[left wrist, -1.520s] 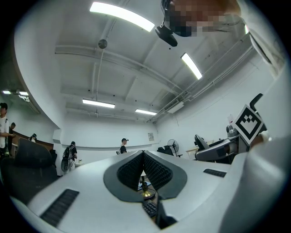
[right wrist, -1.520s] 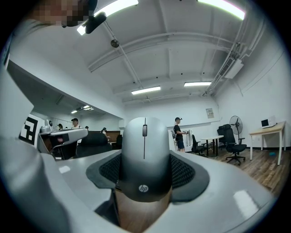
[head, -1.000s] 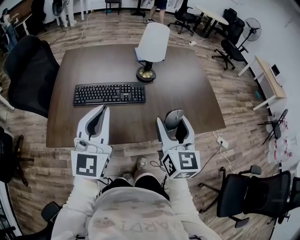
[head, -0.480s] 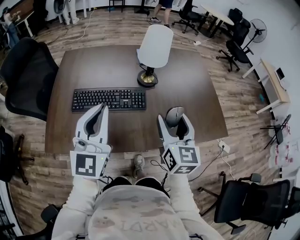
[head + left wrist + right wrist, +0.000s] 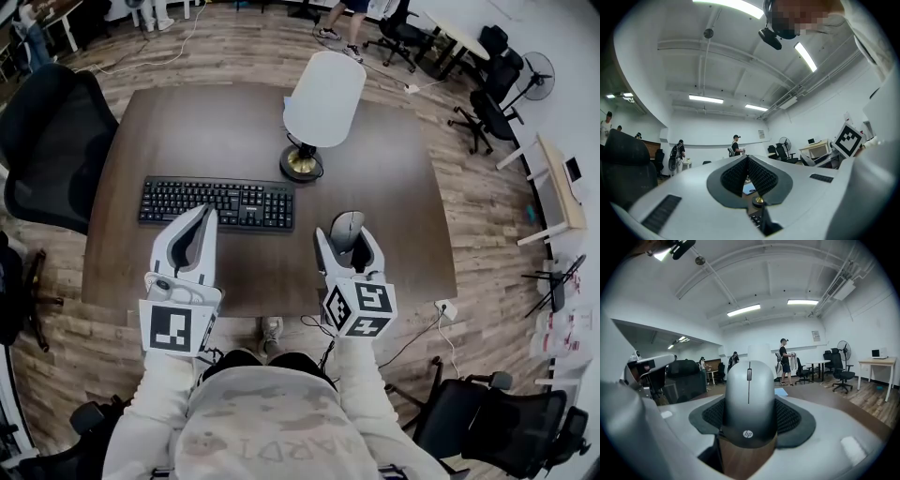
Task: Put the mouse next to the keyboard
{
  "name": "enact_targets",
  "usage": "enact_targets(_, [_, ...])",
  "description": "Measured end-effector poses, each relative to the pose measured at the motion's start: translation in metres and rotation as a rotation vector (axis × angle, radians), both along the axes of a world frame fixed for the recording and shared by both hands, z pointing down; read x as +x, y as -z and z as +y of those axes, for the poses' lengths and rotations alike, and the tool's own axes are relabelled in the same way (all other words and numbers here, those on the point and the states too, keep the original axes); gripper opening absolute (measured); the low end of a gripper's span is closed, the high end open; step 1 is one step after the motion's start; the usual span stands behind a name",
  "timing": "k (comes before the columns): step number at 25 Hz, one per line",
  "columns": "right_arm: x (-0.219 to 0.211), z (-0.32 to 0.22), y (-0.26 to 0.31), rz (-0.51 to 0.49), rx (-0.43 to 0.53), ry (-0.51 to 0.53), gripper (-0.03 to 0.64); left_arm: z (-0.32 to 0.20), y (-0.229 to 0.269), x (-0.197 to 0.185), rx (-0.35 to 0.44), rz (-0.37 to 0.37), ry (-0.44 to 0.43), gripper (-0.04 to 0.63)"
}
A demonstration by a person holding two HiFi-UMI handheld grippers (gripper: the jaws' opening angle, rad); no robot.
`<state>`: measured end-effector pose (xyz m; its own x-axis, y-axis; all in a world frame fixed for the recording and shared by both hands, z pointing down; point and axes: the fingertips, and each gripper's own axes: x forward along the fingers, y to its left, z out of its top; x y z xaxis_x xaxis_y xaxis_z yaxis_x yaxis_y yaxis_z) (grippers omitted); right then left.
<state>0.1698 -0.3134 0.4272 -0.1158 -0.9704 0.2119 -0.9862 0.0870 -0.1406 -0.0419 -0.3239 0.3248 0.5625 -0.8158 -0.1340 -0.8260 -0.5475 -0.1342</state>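
The right hand-held gripper [image 5: 347,240] has its jaws closed on the grey mouse [image 5: 348,225]. In the right gripper view the mouse's sides sit against the dark ribbed pads [image 5: 790,417], with the scroll wheel pointing away. The mouse is over the near right part of the brown table [image 5: 187,122], to the right of the black keyboard [image 5: 217,203] and clearly apart from it, nearer the person than the white-shaded lamp [image 5: 323,98]. Whether it touches the tabletop cannot be told. The left hand-held gripper [image 5: 207,218] hovers over the table just in front of the keyboard, jaws closed together with nothing between them
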Motion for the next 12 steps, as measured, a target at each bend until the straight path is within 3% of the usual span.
enact_targets(12, [0.023,-0.044,-0.068,-0.031,-0.182,0.032,0.305,-0.031,-0.021,0.012,-0.063,-0.016,0.065,0.006])
